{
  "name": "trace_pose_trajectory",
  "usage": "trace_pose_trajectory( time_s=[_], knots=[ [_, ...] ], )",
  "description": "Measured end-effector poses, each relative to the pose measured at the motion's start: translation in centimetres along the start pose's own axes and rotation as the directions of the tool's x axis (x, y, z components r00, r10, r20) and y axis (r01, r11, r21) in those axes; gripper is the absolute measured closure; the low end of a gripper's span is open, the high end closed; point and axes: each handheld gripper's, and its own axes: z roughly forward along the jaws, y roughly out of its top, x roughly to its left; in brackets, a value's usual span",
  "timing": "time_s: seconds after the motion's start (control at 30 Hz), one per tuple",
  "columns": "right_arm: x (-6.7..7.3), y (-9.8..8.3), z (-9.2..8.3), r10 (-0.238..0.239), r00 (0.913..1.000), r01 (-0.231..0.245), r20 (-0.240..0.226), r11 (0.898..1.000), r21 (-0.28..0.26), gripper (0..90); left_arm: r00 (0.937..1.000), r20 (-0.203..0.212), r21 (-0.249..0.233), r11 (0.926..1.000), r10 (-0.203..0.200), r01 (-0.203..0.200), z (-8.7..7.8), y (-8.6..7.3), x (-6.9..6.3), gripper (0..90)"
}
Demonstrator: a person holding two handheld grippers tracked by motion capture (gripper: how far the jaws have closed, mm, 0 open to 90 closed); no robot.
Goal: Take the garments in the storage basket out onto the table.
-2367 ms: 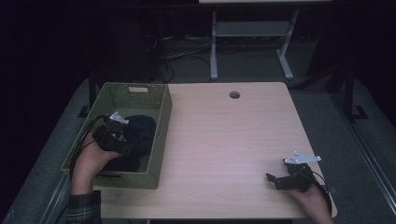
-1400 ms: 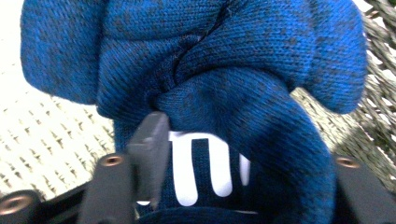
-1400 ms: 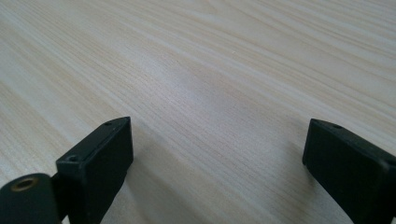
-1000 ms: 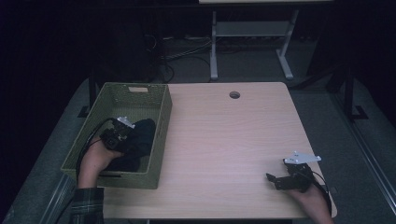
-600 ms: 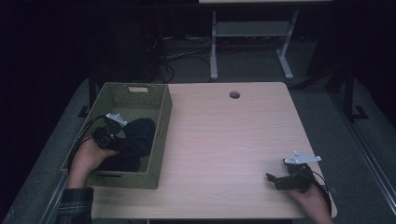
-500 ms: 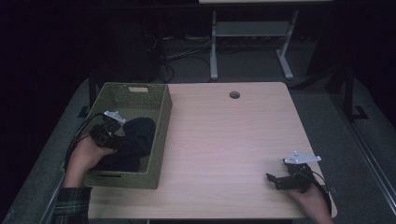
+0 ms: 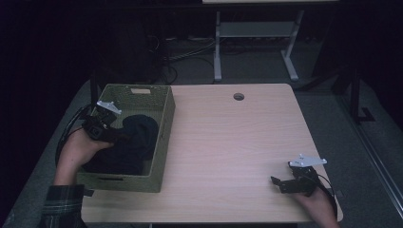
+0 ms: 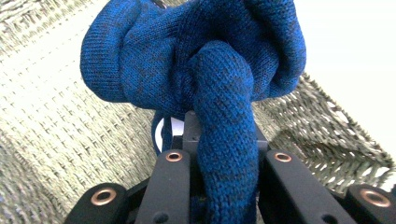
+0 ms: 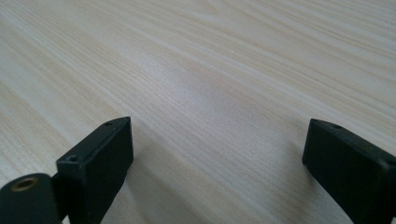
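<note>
A dark blue knitted garment [image 7: 137, 141] lies bunched inside a green woven basket [image 7: 166, 124] at the table's left side. My left gripper [image 7: 115, 136] is over the basket's left half, shut on a thick fold of the blue garment [image 8: 205, 60]. In the left gripper view that fold runs down between the two black jaws of the left gripper [image 8: 224, 161], with the basket's weave [image 8: 56, 121] behind it. My right gripper [image 7: 276, 183] rests near the table's front right corner. In the right gripper view, the right gripper [image 9: 217, 154] stands open over bare wood.
The light wooden table [image 7: 228, 142] has a round cable hole [image 7: 238, 97] near its far edge. A white desk frame [image 7: 252, 33] and cables stand on the dark floor beyond. The basket's near wall [image 7: 119, 181] stands close to the table's front edge.
My left hand has lifted and drawn toward the basket's left wall, pulling the blue garment up with it. The right gripper has not moved.
</note>
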Motion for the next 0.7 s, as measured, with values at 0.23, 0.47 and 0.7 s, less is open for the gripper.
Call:
trace_pose_trajectory(
  time_s=[0.23, 0.47, 0.7],
  knots=[
    [0.0, 0.0, 0.0, 0.003, 1.0000, -0.003, -0.002, 1.000, 0.001, 8.3, 0.9999, -0.014, -0.015, 0.9999, 0.003, -0.003, -1.7, 0.9, -0.1, 78.0],
    [0.0, 0.0, 0.0, 0.000, 1.0000, 0.000, -0.002, 1.000, 0.000, 8.3, 0.9993, -0.036, -0.036, 0.9993, 0.006, -0.008, -3.4, 1.8, -0.2, 78.3],
    [0.0, 0.0, 0.0, -0.001, 1.0000, 0.001, -0.001, 1.000, -0.001, 8.3, 0.9982, -0.055, -0.056, 0.9981, 0.024, -0.027, -5.3, 3.0, -0.6, 78.3]
  ],
)
